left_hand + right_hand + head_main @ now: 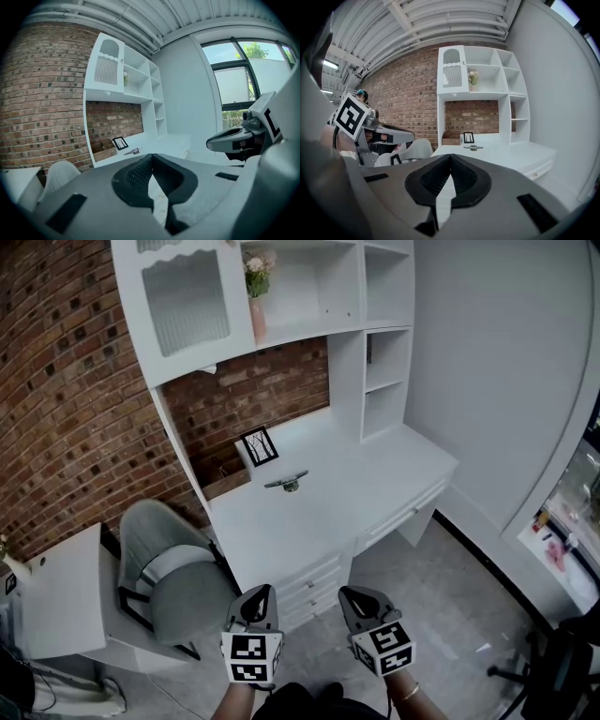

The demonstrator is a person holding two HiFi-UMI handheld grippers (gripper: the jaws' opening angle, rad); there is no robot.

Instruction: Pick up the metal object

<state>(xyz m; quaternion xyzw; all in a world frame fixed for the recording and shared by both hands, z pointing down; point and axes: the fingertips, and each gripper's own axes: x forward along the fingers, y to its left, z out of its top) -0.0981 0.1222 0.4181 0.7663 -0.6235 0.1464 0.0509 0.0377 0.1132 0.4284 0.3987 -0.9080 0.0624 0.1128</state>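
The metal object, a small silvery bar on a round base, lies on the white desk near the back, in front of a framed picture. It shows small and far off in the left gripper view and the right gripper view. My left gripper and right gripper hang side by side at the bottom of the head view, well short of the desk's front edge. Both are shut with nothing between the jaws, their tips touching in each gripper view.
A grey chair stands left of the desk beside a low white table. A small framed picture and a wooden box sit behind the metal object. White shelves with a pink vase rise above; drawers face me.
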